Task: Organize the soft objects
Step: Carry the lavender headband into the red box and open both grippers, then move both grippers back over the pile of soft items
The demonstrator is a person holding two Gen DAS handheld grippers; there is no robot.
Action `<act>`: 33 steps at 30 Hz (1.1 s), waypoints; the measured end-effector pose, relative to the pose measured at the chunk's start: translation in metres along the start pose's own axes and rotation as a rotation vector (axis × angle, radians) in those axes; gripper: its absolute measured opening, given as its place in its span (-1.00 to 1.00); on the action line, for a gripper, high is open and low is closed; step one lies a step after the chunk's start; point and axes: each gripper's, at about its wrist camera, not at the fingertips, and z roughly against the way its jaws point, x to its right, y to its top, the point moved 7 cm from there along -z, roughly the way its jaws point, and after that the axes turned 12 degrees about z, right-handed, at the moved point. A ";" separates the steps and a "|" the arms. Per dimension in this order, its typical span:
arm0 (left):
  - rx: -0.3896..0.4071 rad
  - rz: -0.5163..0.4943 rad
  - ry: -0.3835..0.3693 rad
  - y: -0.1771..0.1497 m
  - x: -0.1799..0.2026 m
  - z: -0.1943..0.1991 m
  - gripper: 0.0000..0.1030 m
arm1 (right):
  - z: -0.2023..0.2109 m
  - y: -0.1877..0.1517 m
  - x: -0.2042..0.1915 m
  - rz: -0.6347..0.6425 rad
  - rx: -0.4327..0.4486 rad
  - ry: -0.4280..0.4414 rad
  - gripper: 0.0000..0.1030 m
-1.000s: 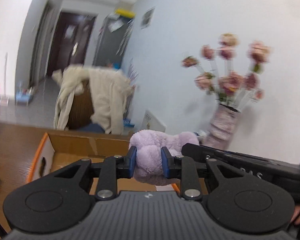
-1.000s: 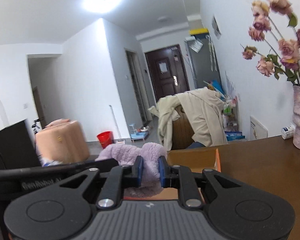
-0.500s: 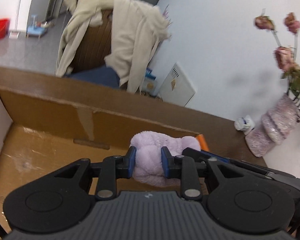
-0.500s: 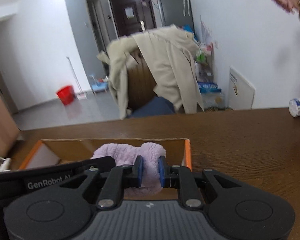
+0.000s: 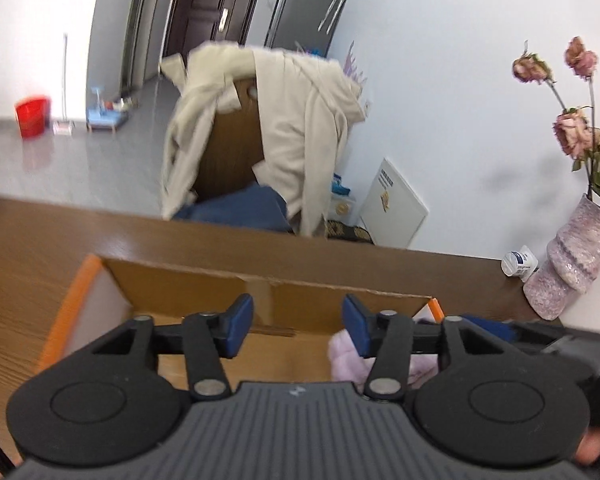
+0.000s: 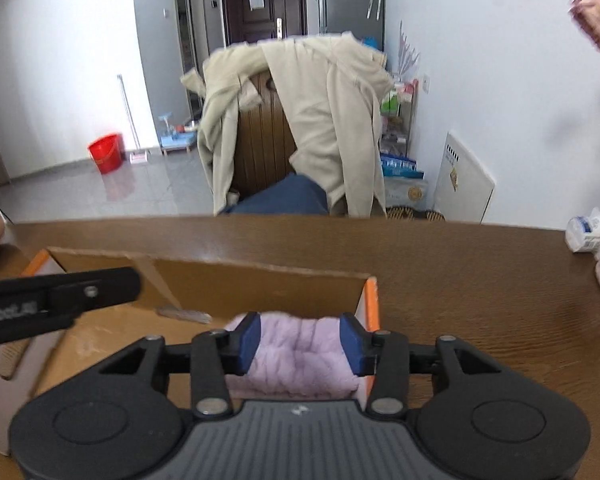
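The lilac plush toy (image 6: 300, 354) lies inside the cardboard box (image 6: 260, 284), in its right-hand end against the orange-edged wall. The right hand-held gripper (image 6: 300, 342) is spread wide, its blue pads (image 6: 249, 338) at either side of the plush; whether they touch the fur is hard to tell. The left hand-held gripper (image 5: 298, 326) is also wide apart, holding nothing, above the box floor, with the plush toy (image 5: 346, 356) showing behind its right finger. In the right wrist view, its black body carries white lettering, blurred, ending in what looks like "obot". The box stands on the brown wooden counter (image 6: 480, 280). Towards the wall sit a small white bottle (image 5: 520, 260) with a blue label, unreadable, and beside it a pinkish vase (image 5: 568, 264) of faded roses.
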 end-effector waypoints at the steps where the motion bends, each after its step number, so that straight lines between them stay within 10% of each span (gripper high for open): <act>1: 0.016 -0.019 0.005 0.004 0.000 0.014 0.09 | 0.012 0.003 0.001 0.001 0.014 -0.002 -0.13; 14: 0.213 -0.162 0.049 -0.004 -0.004 0.207 0.67 | 0.206 0.007 -0.003 0.035 0.224 -0.032 0.35; 33: 0.458 -0.284 -0.069 -0.228 -0.056 0.416 1.00 | 0.414 -0.204 -0.101 0.142 0.603 0.006 0.87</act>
